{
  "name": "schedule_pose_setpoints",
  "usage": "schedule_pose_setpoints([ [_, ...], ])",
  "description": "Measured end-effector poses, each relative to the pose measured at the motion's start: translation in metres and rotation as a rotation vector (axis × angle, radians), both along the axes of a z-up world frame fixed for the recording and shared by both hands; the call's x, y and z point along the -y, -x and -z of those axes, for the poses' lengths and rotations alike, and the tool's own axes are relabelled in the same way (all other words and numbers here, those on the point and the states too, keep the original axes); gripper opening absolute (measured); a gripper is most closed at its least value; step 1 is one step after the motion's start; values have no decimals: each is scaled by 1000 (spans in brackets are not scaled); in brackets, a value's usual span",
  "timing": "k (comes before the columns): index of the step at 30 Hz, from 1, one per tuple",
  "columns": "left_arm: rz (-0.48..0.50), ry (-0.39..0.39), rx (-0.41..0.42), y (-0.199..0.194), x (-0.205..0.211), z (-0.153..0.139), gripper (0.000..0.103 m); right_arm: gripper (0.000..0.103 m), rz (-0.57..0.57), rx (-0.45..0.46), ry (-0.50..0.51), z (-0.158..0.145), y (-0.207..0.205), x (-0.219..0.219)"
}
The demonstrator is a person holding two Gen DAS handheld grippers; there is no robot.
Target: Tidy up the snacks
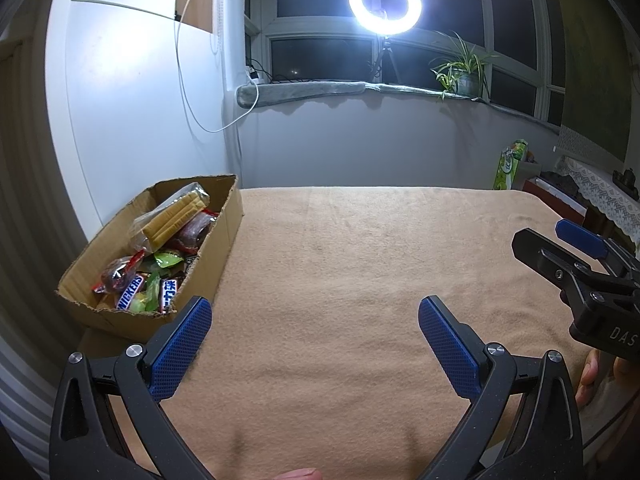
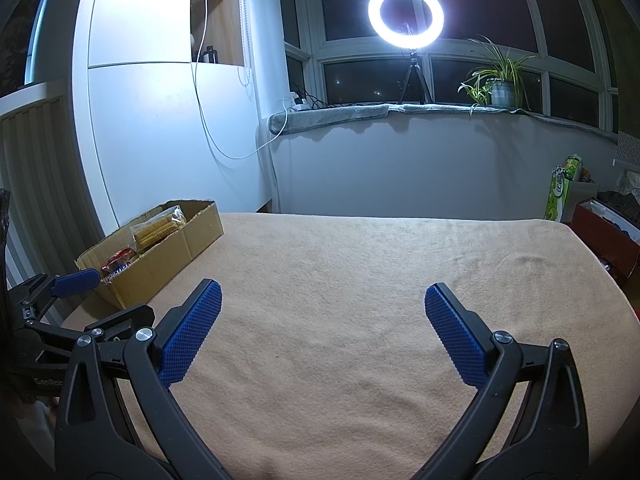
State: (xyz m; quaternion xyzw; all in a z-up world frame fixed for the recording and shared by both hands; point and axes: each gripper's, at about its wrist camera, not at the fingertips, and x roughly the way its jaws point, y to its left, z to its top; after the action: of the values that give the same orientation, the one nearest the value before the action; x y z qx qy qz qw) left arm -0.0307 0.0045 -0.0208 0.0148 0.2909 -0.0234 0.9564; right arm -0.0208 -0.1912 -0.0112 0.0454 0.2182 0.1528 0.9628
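Observation:
A cardboard box [image 1: 216,248] stands at the left edge of the tan blanket-covered table [image 1: 340,264]. Inside lie several snacks: a pack of yellow wafers [image 1: 176,216], a Snickers bar [image 1: 130,298], red and green wrapped candies. My left gripper [image 1: 314,320] hovers open over the blanket just right of the box, nothing between its blue pads. My right gripper [image 2: 322,304] is open too, empty, above the table's middle. In the right wrist view the box [image 2: 168,252] sits far left, and the left gripper's fingers [image 2: 76,282] show beside it. The right gripper's fingers [image 1: 580,240] appear at the right edge of the left wrist view.
A white cabinet wall [image 1: 132,100] rises behind the box. A ring light [image 1: 385,2] on a tripod and a potted plant [image 1: 464,68] stand on the windowsill. A green packet [image 2: 562,192] and a red box [image 2: 604,236] sit beyond the table's right corner.

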Motion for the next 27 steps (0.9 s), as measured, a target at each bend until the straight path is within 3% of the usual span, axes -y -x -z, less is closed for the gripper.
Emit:
schedule_pose_setpoints([
  [27,-1,11,-10,0,-4,5,103,103,-2,-7,4,8,-1,4],
])
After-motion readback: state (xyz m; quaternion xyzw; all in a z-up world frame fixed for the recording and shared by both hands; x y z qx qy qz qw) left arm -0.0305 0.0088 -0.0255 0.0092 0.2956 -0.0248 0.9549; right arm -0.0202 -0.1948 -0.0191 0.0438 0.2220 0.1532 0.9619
